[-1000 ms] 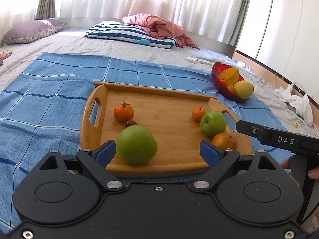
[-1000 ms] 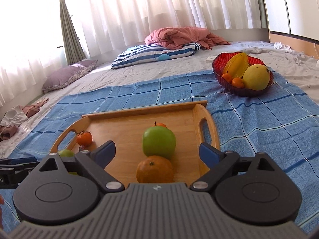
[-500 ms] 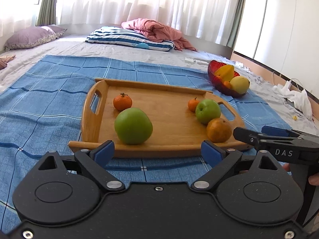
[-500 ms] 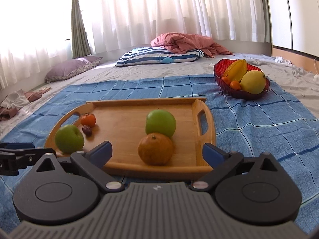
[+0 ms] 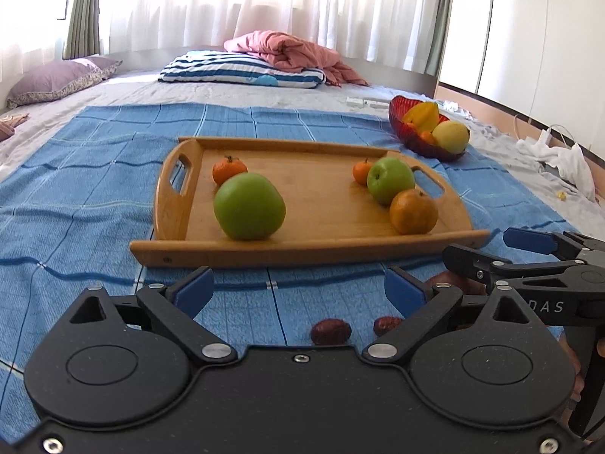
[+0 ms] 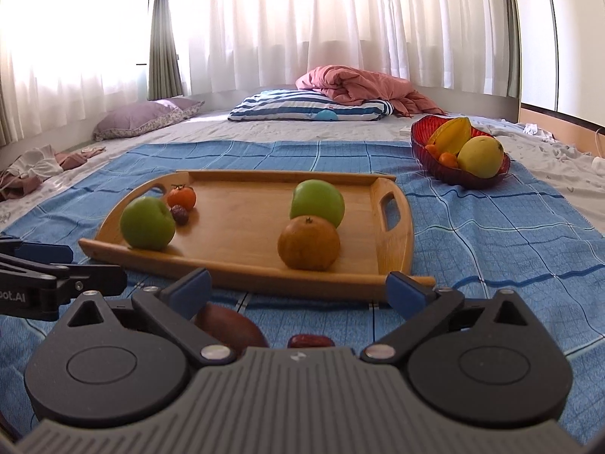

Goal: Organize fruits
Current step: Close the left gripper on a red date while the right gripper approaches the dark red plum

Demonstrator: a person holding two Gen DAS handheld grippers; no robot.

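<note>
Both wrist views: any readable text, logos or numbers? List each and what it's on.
"DAS" – on the right tool, seen in the left wrist view; its first letters are hidden.
"oot.AI" – on the left tool, seen in the right wrist view; cut off at the frame edge.
Nothing else readable in either view.

A right hand-held gripper [image 6: 298, 289] fills the bottom of the view, its blue-padded jaws spread wide with nothing clamped between them. Just ahead, a wooden tray [image 6: 245, 227] rests on a blue checked blanket [image 6: 491, 234] spread over a bed. On the tray, a green apple [image 6: 147, 223] sits at the left beside a small tangerine [image 6: 182, 196] and a dark date [image 6: 179, 213]. Toward the right, another green apple [image 6: 317, 202] stands behind an orange [image 6: 308, 243]. Two dark reddish fruits lie on the blanket close to the gripper. A red bowl [image 6: 446, 174] of fruit sits far right. The left hand-held gripper [image 6: 56, 272] enters from the left edge.
</note>
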